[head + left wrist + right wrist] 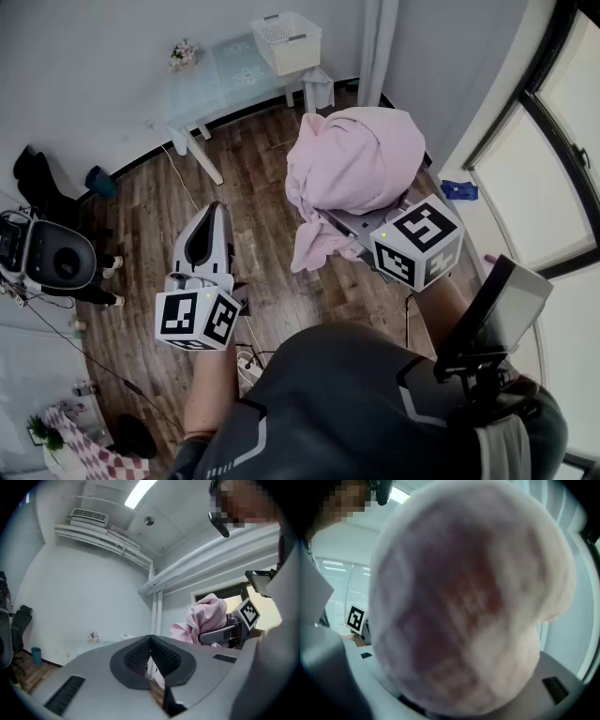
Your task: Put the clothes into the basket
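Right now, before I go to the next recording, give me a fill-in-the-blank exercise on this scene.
1. The garment clamped in the right gripper is ___.
2. The left gripper, its jaws together, holds ___.
3. The basket on the pale blue table is ___.
Missing words: pink; nothing; white.

A small flower pot (183, 54) stands on the pale table (234, 67) against the wall, above the wooden floor (253, 178).
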Demonstrator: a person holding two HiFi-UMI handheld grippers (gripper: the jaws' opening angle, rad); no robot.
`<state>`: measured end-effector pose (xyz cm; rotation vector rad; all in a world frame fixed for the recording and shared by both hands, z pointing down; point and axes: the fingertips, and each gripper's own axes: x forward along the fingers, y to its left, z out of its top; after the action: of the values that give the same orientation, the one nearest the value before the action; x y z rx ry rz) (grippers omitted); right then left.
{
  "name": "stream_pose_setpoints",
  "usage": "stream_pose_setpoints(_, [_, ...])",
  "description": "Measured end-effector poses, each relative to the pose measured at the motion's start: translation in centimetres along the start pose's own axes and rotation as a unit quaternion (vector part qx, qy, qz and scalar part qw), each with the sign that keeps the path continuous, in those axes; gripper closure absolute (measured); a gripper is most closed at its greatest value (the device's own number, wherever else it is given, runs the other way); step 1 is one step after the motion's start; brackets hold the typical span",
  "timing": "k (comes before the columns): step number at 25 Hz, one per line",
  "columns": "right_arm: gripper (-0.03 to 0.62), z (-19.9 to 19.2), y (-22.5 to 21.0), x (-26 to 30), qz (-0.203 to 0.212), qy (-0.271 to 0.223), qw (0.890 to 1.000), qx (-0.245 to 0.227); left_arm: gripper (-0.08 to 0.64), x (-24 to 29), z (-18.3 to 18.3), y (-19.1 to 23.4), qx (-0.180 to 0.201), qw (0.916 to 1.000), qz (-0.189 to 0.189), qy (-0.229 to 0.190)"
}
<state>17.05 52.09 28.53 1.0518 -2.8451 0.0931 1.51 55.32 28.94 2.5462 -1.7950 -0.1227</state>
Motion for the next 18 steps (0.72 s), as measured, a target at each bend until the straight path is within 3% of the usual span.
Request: stream_pose_setpoints(18, [0.278,0.5,1.7,1.7,-0.003,-0.006,1.000,0.001,0.551,-1.4,-0.6,1.6,-0.013,0.9999,-0.008,-0.002])
